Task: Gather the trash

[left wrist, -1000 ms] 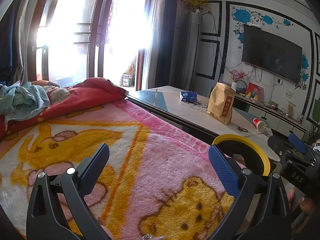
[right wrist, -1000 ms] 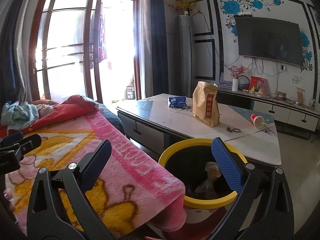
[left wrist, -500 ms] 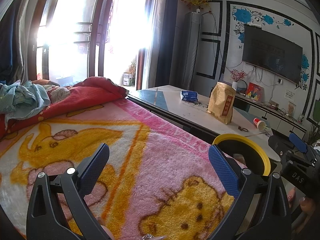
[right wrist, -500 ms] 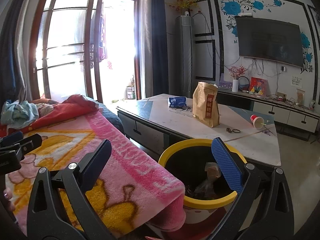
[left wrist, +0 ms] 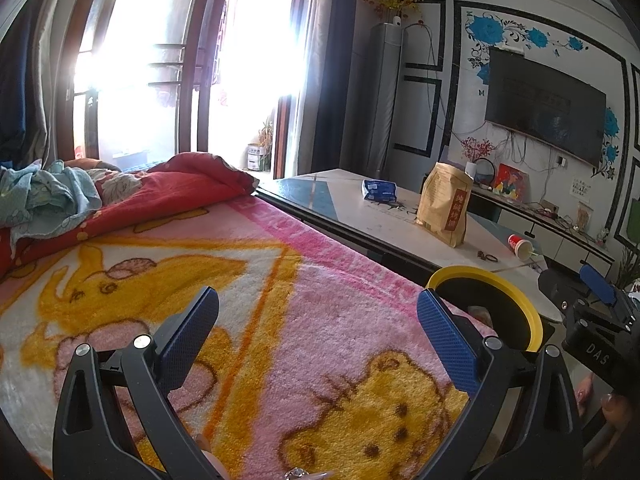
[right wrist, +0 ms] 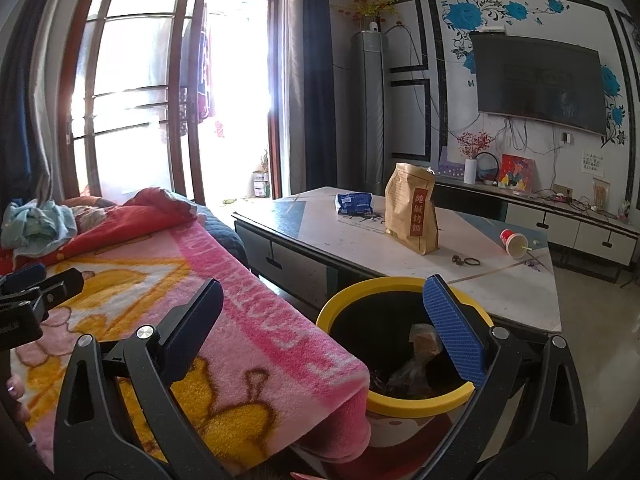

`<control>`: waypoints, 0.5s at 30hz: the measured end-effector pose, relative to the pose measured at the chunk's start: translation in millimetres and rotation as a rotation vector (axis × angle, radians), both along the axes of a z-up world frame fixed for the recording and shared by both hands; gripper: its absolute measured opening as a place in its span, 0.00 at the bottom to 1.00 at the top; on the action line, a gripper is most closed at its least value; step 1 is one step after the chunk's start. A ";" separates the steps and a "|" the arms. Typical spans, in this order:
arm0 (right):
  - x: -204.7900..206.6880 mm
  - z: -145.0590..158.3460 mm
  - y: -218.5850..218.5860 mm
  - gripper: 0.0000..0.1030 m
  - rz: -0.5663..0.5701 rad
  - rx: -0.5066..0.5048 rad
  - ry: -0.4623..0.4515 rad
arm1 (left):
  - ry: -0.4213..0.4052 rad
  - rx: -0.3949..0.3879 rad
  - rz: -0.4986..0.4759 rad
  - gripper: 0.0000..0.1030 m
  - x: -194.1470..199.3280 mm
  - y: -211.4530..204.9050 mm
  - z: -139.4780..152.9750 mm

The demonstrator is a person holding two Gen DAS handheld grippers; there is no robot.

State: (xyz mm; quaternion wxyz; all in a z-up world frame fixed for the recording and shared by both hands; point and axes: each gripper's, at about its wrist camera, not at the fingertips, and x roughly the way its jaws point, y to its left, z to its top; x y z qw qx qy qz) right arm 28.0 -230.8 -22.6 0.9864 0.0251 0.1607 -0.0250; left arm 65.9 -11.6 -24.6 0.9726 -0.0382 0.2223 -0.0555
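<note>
While both tools [left wrist: 318, 320] [right wrist: 320, 312] gape empty, the yellow-rimmed bin [right wrist: 404, 398] touches the blanket's edge [right wrist: 344, 364].

Pink cartoon blanket [left wrist: 280, 320], red quilt [left wrist: 168, 192], wall-mounted television [right wrist: 540, 84]

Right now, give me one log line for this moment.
left gripper: open, empty | right gripper: open, empty | bin: holds trash | cup: on table
</note>
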 end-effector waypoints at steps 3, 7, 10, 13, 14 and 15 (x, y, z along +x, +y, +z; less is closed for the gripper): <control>-0.5 -0.1 -0.2 0.89 0.001 -0.001 0.001 | 0.002 0.004 0.003 0.94 -0.2 0.6 -1.2; 0.8 3.5 1.3 0.89 0.016 0.001 -0.001 | 0.007 -0.005 0.005 0.94 -1.7 6.6 -2.7; 5.3 12.1 14.1 0.89 0.089 0.015 0.003 | 0.037 -0.046 0.025 0.94 -3.6 24.4 -4.6; 10.0 26.6 50.3 0.89 0.225 0.040 -0.020 | 0.076 -0.086 0.104 0.94 -11.6 61.9 -7.3; 12.7 30.7 64.8 0.89 0.276 0.049 -0.020 | 0.091 -0.106 0.151 0.94 -16.8 84.8 -8.9; 17.0 34.3 86.3 0.89 0.340 0.065 -0.007 | 0.101 -0.114 0.196 0.94 -20.3 103.9 -9.7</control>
